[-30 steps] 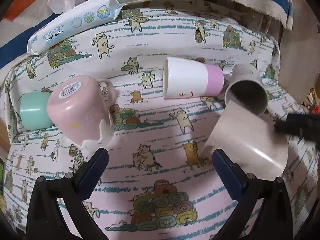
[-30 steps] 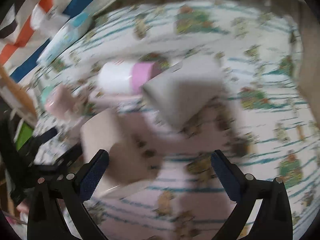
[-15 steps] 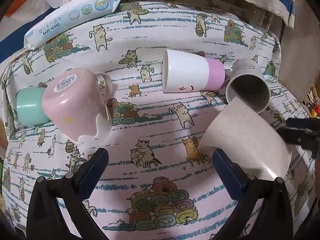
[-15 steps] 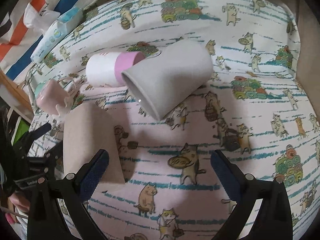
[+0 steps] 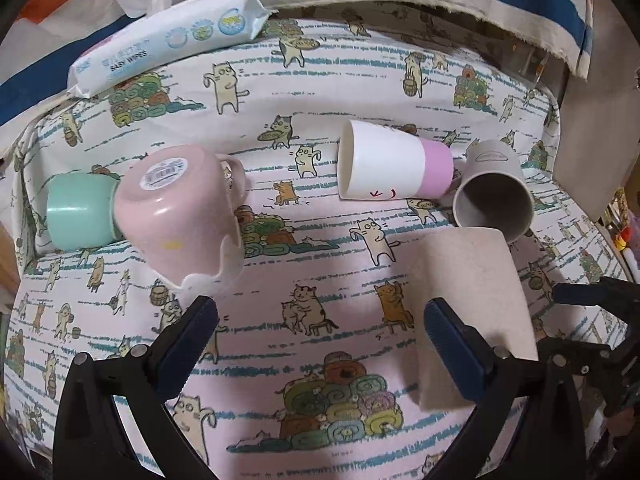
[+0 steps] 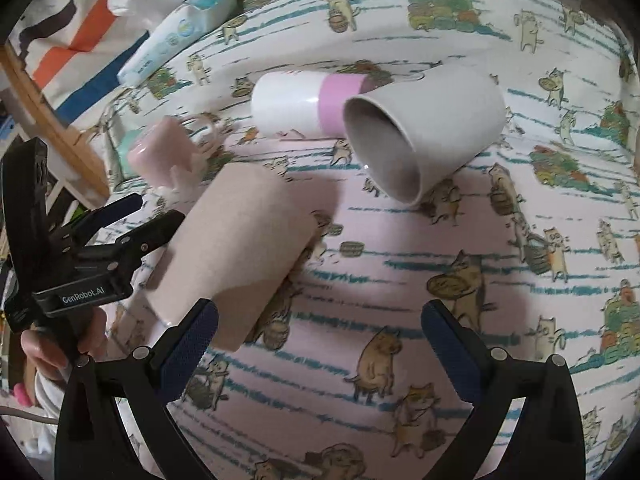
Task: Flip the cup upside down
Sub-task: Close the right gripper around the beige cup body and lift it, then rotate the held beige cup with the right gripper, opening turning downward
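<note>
Beige speckled tapered cup (image 5: pixel 472 312) on cat-print cloth (image 5: pixel 304 272), standing mouth-down by the look of it, flat base toward the far side. Sits just right of left gripper (image 5: pixel 320 332), partly behind its right finger; just left of right gripper (image 6: pixel 320 332), overlapping its left finger. Neither grips it. Both jaws wide, empty. Grey matte cup (image 6: pixel 424 128) on its side beyond, long axis pointing toward right gripper, mouth facing it; right hand nearer.

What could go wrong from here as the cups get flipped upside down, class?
1. The grey cup lies on its side touching the white-and-pink cup; lifting it may set its neighbour rolling.
2. The beige cup lies on soft cloth between both open tools, left and right; they may collide.
3. The pink mug leans against the green cup, so either could shift.
</note>
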Tool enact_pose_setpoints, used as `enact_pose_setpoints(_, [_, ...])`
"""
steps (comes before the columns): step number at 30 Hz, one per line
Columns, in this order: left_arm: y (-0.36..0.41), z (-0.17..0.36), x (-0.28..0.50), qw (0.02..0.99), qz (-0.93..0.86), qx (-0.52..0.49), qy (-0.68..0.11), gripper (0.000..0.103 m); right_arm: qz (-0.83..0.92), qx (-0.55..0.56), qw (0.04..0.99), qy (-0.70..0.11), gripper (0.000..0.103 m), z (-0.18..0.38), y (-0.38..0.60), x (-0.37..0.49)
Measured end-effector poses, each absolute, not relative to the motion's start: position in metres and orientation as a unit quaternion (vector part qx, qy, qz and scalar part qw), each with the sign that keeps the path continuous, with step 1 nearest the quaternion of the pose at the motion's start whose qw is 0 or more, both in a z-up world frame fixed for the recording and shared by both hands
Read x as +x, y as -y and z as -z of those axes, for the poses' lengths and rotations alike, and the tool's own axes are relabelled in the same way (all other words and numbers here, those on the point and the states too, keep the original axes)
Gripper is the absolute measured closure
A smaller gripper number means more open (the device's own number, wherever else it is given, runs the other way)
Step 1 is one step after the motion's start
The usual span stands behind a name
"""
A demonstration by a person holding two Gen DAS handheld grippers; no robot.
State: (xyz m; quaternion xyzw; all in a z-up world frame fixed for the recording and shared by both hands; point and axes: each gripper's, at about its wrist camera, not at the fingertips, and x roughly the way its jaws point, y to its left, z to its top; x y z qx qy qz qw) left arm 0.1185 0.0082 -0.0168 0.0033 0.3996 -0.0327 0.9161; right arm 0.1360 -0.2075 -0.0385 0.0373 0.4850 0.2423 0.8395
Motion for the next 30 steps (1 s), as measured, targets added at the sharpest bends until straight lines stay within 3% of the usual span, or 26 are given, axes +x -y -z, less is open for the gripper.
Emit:
enact_pose_setpoints(5, [-0.005,0.015,0.095,0.919,0.052,-0.01,-0.39,0.001,-0.208,0.001,0.89,-0.407,0.001,0.021,0.22,0.118])
enact_pose_setpoints(12, [0.013,0.02,0.075,0.912,0.109,-0.042,-0.393,0.001,-0.231,0.042,0.91,-0.341,0.001,0.001,0.249,0.104])
enact_pose_setpoints(15, [0.024,0.02,0.068,0.912,0.128,-0.044,-0.387,0.001,-0.251,0.029,0.909,-0.33,0.014,-0.001,0.248,0.098])
enact_pose_setpoints(17, [0.033,0.02,0.062,0.913,0.136,-0.039,-0.383,0.001,-0.254,0.029,0.904,-0.341,0.031,0.003,0.246,0.099])
enact_pose_setpoints(20, [0.048,0.024,0.058,0.908,0.155,-0.034,-0.388,0.001,-0.259,0.048,0.897,-0.355,0.048,0.013,0.247,0.1])
enact_pose_setpoints(30, [0.085,0.035,0.066,0.899,0.168,-0.038,-0.403,0.001,-0.232,0.059,0.919,-0.312,0.05,0.011,0.267,0.086])
